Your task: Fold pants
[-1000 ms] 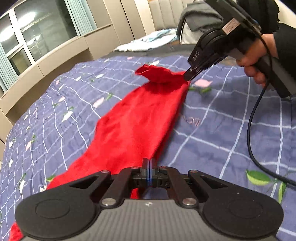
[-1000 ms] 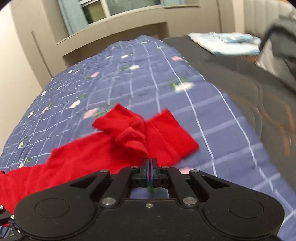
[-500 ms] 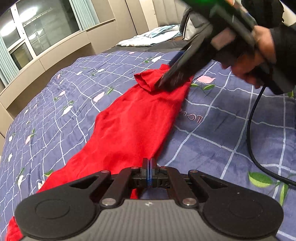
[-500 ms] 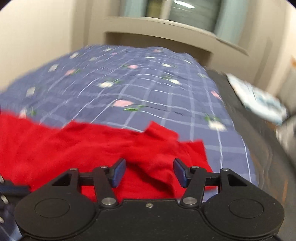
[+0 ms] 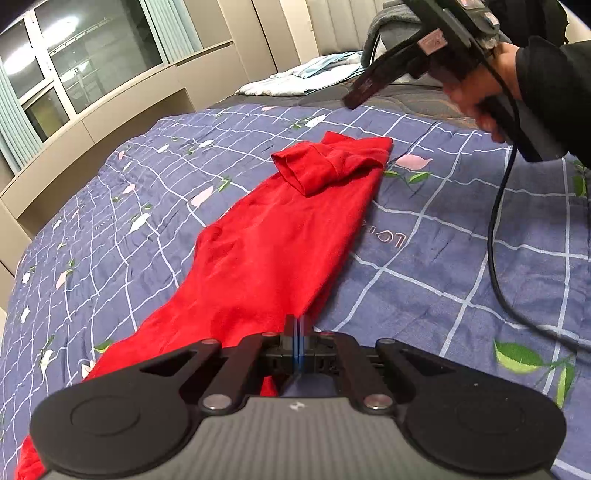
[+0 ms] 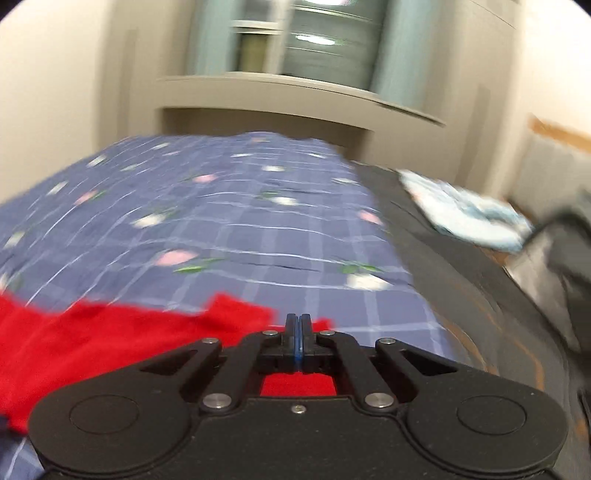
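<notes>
Red pants (image 5: 273,251) lie stretched out on the blue checked bedspread (image 5: 443,236), folded lengthwise, with the far end rumpled and turned back on itself. My left gripper (image 5: 298,325) is shut on the near edge of the pants. My right gripper (image 5: 354,101) hangs in the air above and beyond the far end, holding nothing. In the blurred right wrist view its fingers (image 6: 298,325) are closed together above the red cloth (image 6: 110,339), apart from it.
A black cable (image 5: 495,236) hangs from the right gripper across the bedspread. Light blue folded cloth (image 5: 306,74) and a grey garment (image 5: 391,26) lie at the head of the bed. Window and beige ledge (image 5: 110,107) run along the left.
My right gripper opened, let go of the far end of the pants, rose away from it and shut again. The far end dropped onto the bed. My left gripper kept its hold.
</notes>
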`<state>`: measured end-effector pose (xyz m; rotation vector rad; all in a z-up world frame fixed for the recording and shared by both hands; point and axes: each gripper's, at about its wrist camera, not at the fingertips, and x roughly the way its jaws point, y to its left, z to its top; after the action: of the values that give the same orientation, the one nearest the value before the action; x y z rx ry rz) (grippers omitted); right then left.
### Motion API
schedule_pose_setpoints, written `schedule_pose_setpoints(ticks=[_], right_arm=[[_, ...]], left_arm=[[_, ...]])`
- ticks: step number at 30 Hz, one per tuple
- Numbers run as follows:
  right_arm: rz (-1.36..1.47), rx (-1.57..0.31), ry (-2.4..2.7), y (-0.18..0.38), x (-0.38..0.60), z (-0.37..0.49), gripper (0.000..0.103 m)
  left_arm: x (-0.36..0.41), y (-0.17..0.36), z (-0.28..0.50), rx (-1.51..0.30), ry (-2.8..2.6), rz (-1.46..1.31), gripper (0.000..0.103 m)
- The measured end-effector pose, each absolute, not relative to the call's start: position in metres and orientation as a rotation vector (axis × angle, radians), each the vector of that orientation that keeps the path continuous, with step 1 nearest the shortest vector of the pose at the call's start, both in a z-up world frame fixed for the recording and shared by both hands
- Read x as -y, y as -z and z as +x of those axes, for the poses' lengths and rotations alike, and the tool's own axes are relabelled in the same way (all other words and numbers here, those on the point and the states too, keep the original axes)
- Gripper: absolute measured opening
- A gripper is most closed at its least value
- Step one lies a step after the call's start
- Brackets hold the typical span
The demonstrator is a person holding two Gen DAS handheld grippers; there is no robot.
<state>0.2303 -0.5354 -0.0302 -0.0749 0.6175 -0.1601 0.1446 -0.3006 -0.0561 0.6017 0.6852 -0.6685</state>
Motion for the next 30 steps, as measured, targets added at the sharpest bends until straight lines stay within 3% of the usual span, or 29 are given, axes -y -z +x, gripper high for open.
schedule_pose_setpoints(ticks=[2, 6, 15, 17, 18, 19, 30], right_arm=[[-0.022, -0.642, 0.182, 0.032, 0.550, 0.230, 0.001], [-0.101, -0.658, 0.046, 0.033, 0.528, 0.223, 0.036], [-0.432, -0.711, -0.157, 0.067, 0.445, 0.226, 0.052], [-0.469, -0.715, -0.154, 0.073, 0.442, 0.229, 0.046], [-0.469, -0.717, -0.146, 0.074, 0.443, 0.231, 0.021], [-0.456, -0.719, -0.122, 0.073, 0.447, 0.233, 0.007], [-0.062, -0.639, 0.172, 0.039, 0.550, 0.231, 0.003]], left_arm=[[0.301, 0.057, 0.143, -0.686, 0.669, 0.601, 0.000], [0.302, 0.059, 0.145, -0.697, 0.667, 0.600, 0.000], [0.303, 0.059, 0.146, -0.699, 0.663, 0.599, 0.000], [0.303, 0.059, 0.146, -0.698, 0.663, 0.600, 0.000], [0.302, 0.058, 0.146, -0.698, 0.663, 0.600, 0.000], [0.302, 0.058, 0.146, -0.698, 0.663, 0.598, 0.000], [0.302, 0.059, 0.146, -0.694, 0.658, 0.612, 0.000]])
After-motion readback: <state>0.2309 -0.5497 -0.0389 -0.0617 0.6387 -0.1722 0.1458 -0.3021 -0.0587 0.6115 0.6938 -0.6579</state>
